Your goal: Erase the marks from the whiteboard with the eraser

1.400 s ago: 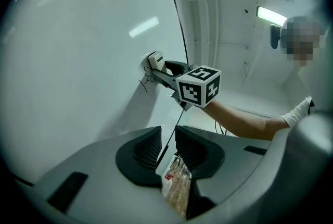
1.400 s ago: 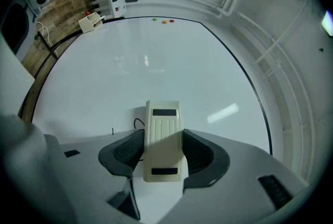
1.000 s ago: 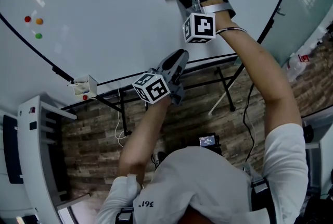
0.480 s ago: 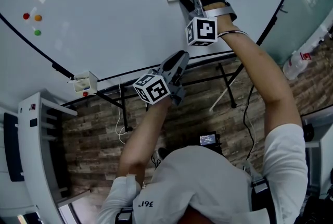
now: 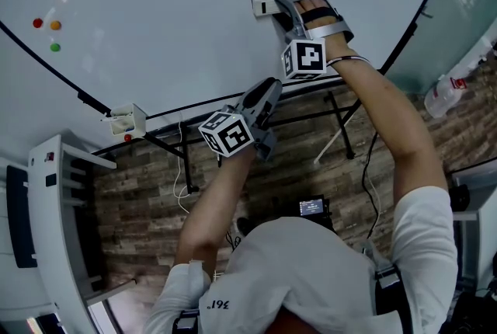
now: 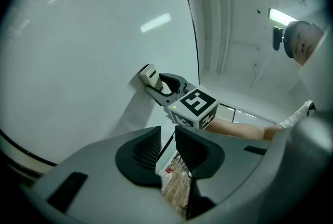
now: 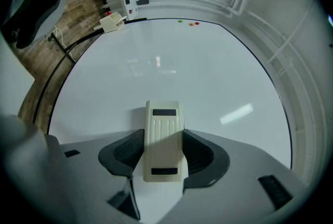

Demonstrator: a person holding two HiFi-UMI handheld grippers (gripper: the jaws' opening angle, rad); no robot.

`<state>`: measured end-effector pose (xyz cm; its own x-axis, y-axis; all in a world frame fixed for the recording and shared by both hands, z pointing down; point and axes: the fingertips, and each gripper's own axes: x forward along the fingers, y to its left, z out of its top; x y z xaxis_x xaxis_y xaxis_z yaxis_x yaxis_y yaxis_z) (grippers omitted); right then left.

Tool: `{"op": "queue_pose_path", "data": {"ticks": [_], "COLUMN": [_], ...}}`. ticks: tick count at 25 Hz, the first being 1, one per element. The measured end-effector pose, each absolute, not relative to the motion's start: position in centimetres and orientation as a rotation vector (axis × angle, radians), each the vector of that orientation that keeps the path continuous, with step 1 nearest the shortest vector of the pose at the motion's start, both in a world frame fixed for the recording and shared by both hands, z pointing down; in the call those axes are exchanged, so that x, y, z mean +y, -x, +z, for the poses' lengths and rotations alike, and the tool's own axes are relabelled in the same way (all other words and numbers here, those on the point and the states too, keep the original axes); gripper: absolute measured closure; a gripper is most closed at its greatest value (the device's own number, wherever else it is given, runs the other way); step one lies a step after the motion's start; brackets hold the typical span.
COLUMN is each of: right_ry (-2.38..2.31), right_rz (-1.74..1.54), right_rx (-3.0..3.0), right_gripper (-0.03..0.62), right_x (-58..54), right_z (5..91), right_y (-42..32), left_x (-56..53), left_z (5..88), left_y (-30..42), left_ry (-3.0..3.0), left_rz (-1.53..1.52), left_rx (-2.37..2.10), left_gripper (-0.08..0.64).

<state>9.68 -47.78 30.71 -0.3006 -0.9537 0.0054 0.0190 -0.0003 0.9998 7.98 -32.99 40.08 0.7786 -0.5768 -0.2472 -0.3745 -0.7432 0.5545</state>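
Eraser (image 7: pixel 164 119): one, cream coloured, with a ribbed back and two dark rectangular patches, one near each end. No writing could be read on them. It lay flat against the whiteboard (image 5: pixel 171 6), at about 12 o'clock in the head view.
Board: one, white, with a thin dark frame. It filled the upper part of the head view.
Right gripper (image 7: pixel 162 137): one. Its two jaws were clamped on the long sides of the eraser and held it on the board.
Left gripper (image 6: pixel 167 137): one, near the centre of the head view, at about 7 o'clock from the eraser, over the lower edge of the board. Its jaws were drawn almost together, with only a thin slit, and nothing was between them.
Marker cubes (image 5: pixel 303 59): two, one on each gripper, each with black and white square patterns.
Coloured dots (image 5: pixel 55 25): three, one red, one orange and one green. They sat close together on the board at 10 o'clock, well apart from the eraser.
Small box (image 5: pixel 128 123): one, pale, with a red spot, at the lower edge of the board at 9 o'clock.
Writing: one short dark print on the person's white shirt (image 5: pixel 220 304) at 6 o'clock. It looked like digits, but I could not read it with certainty.
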Motion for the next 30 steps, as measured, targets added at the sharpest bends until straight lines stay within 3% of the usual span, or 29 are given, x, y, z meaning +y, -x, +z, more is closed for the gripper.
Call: {"op": "queue_pose_path", "data": {"ticks": [14,30], "right_ry": [-0.785,-1.137], "right_rz": [-1.166,-0.86], "right_rx": [-1.569,-1.935], "right_gripper": [0.342,0.341], "right_x": [-44.4,-38.9], "right_z": [42.1,37.8], "right_y": [-10.8,-14.9], "left_x": [-32.6,-30.9], "left_z": [42.3,38.8], "left_y": [-5.9,-2.1], "left_ry": [-2.479,-2.588], "left_rz": [-0.499,-0.501], "left_rx": [-0.778,-0.919], "left_gripper": [0.485,0.485]}}
